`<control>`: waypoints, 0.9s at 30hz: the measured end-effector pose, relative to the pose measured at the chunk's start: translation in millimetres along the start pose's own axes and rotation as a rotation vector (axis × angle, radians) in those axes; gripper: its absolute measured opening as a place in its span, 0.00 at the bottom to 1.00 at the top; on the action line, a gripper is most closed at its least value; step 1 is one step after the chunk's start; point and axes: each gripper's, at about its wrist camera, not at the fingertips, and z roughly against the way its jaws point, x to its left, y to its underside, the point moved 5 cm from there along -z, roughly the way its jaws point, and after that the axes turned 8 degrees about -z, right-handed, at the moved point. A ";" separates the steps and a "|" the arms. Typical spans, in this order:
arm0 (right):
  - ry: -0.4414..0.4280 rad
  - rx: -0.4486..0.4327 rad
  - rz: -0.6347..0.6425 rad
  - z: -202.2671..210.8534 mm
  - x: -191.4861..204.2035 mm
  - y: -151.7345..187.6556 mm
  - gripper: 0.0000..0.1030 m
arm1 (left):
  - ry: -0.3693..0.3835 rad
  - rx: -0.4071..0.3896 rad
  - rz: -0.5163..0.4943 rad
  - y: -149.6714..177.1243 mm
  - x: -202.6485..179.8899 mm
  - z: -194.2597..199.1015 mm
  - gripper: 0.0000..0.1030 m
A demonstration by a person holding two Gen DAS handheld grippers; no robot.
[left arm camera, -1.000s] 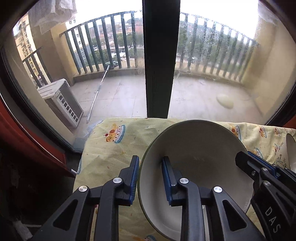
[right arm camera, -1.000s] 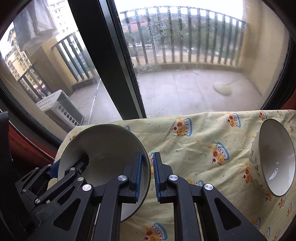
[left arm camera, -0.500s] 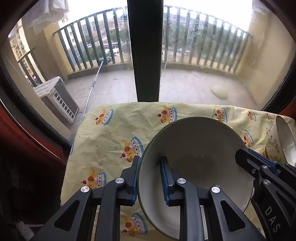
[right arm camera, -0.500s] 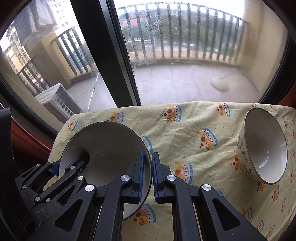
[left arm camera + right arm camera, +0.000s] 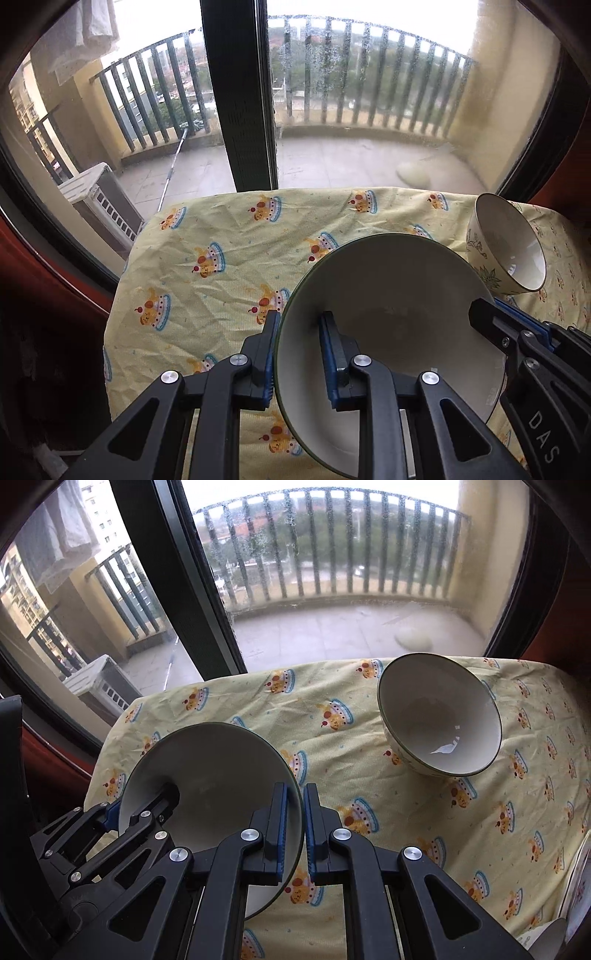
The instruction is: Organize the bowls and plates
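Behind the desk a large window is seen, divided by one dark vertical frame, and beyond it a balcony with a grey railing is visible. On the balcony floor one white air-conditioner unit is placed at the left, and one long pole is leaned against the railing. The desk is covered by a yellow cloth printed with many small cake pictures.

Two bowls are counted. One wide bowl, pale inside with a dark green rim, is held tilted above the near left part of the cloth, its opening turned toward the cameras. It is gripped by both tools at the same time. The left gripper is closed on its left rim: one of the fingers is pressed on the outside and the other on the inside of the wall. The right gripper is closed on the opposite rim, which is seen as a thin edge between its two blue-padded fingers. In the right wrist view the left tool is seen at the far side of the same wide bowl.

One smaller bowl, white inside with a leaf pattern outside, is placed on the cloth at the right, toward the far side of the desk. It is touched by neither tool and is well apart from the wide bowl in the right wrist view. In the left wrist view the smaller bowl appears just behind the wide one.

At the right edge of the right wrist view one white object is partly seen; what it is cannot be told.
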 end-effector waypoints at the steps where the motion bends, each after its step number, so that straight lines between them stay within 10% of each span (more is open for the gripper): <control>1: 0.001 -0.003 0.000 5.3 -4.4 1.9 0.12 | 0.002 -0.004 0.002 1.2 -4.3 5.0 0.19; 27: -0.049 -0.014 0.039 109.6 -158.9 35.4 0.12 | -0.024 -0.003 0.061 49.3 -163.8 83.9 0.19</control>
